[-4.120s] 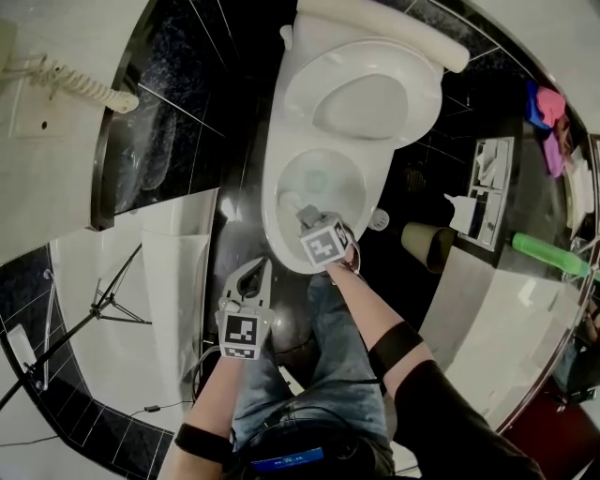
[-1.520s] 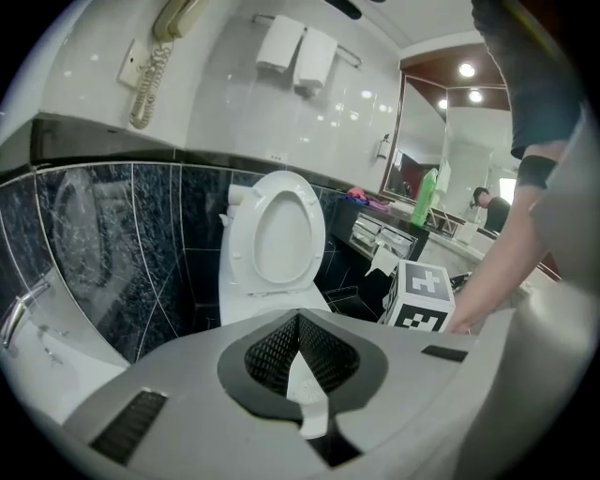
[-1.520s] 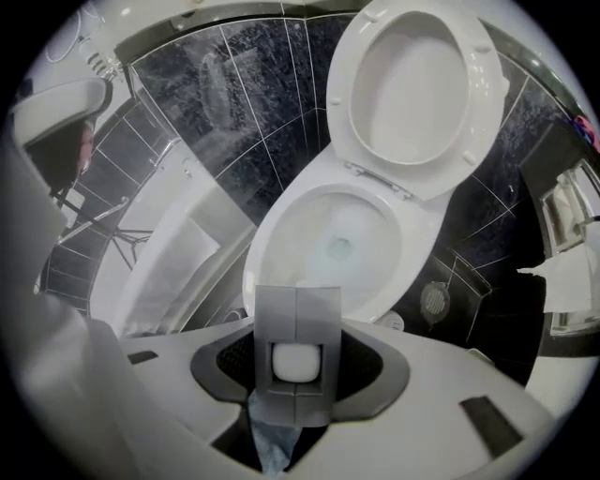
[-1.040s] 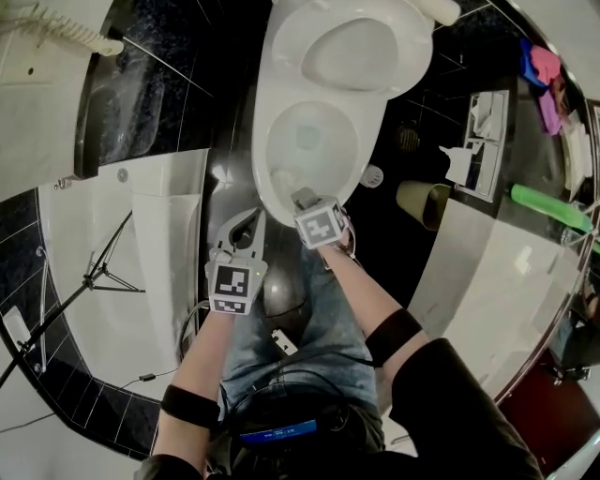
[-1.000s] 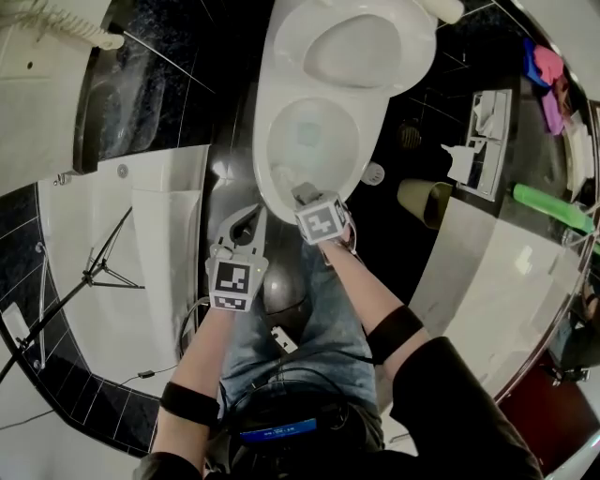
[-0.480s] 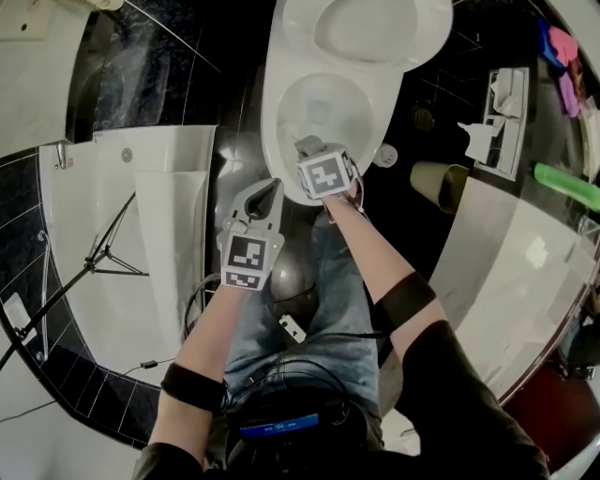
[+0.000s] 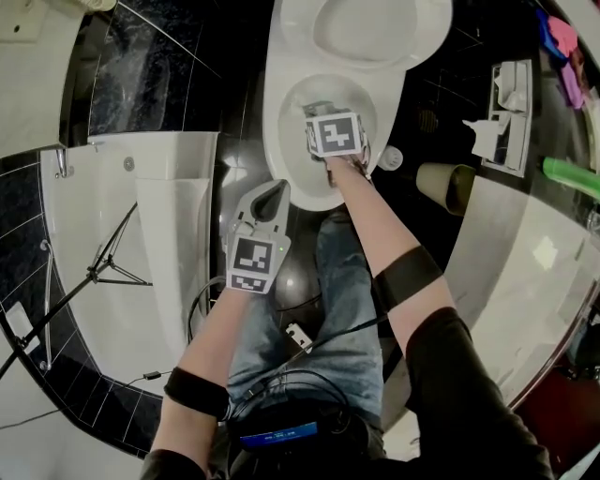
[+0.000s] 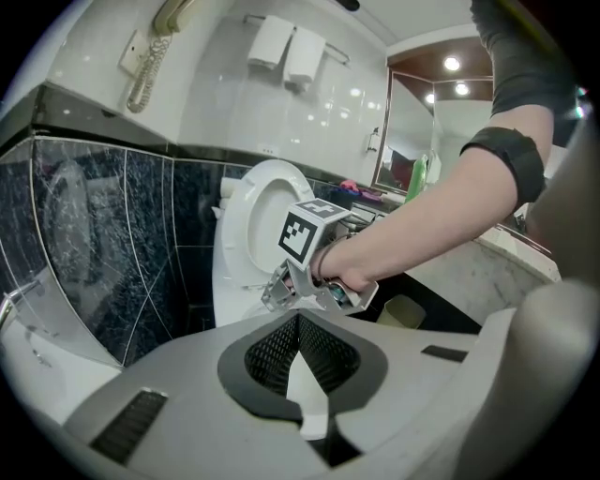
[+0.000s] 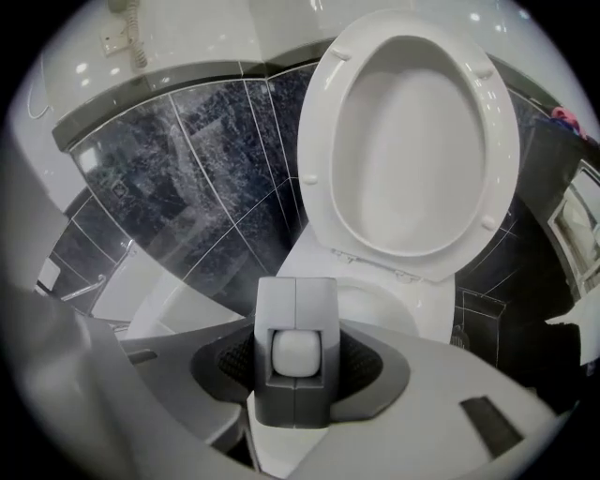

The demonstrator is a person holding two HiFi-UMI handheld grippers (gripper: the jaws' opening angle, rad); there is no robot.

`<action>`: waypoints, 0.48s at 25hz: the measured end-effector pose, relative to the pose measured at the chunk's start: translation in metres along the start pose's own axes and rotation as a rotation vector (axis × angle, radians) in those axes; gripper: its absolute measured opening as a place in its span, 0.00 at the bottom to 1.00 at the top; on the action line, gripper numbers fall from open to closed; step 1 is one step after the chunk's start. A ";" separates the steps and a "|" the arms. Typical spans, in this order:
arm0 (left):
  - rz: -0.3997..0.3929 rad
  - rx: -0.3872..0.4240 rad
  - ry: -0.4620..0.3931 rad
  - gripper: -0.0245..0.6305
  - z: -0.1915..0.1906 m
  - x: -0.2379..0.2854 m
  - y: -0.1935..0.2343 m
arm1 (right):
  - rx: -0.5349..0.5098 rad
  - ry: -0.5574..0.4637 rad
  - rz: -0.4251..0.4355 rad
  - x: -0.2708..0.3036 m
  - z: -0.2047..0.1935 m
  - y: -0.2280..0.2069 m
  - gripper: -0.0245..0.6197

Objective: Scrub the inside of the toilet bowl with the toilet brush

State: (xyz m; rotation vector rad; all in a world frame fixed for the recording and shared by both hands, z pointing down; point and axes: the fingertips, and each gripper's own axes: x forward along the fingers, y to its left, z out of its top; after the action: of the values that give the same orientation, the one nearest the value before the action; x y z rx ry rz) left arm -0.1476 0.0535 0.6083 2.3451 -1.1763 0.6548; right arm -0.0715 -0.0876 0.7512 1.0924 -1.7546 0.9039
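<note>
Right tool (image 9: 296, 361) grips the brush handle (image 9: 296, 314); left tool (image 8: 298, 323) sits closed, empty; best to press bristles firmly around the toilet bowl (image 7: 279, 173) wall.

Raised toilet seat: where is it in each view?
Head view: raised toilet seat at top centre, cut by the top edge.
Left gripper view: left of centre, standing against the dark tiled wall.
Right gripper view: upper centre-right, large.
Shared landmark: the toilet bowl, right below the seat in all three.
</note>
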 end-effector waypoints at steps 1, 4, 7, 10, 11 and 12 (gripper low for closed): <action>0.001 -0.002 0.000 0.03 0.000 0.002 0.000 | 0.009 -0.014 -0.010 0.001 0.008 -0.007 0.34; 0.003 -0.008 0.001 0.03 -0.001 0.008 0.000 | 0.043 -0.057 -0.047 0.002 0.028 -0.032 0.34; 0.000 -0.010 0.004 0.03 -0.002 0.014 -0.002 | 0.080 -0.098 -0.090 -0.003 0.039 -0.062 0.34; -0.007 -0.011 0.009 0.03 -0.002 0.019 -0.004 | 0.102 -0.122 -0.151 -0.014 0.041 -0.098 0.34; -0.009 -0.011 0.011 0.03 -0.001 0.020 -0.005 | 0.106 -0.121 -0.173 -0.018 0.039 -0.109 0.34; -0.011 -0.011 0.014 0.03 -0.001 0.020 -0.006 | 0.110 -0.113 -0.194 -0.024 0.034 -0.119 0.33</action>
State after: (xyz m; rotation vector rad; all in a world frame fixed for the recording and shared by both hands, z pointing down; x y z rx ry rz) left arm -0.1325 0.0449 0.6203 2.3324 -1.1570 0.6585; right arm 0.0346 -0.1531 0.7328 1.3834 -1.6711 0.8398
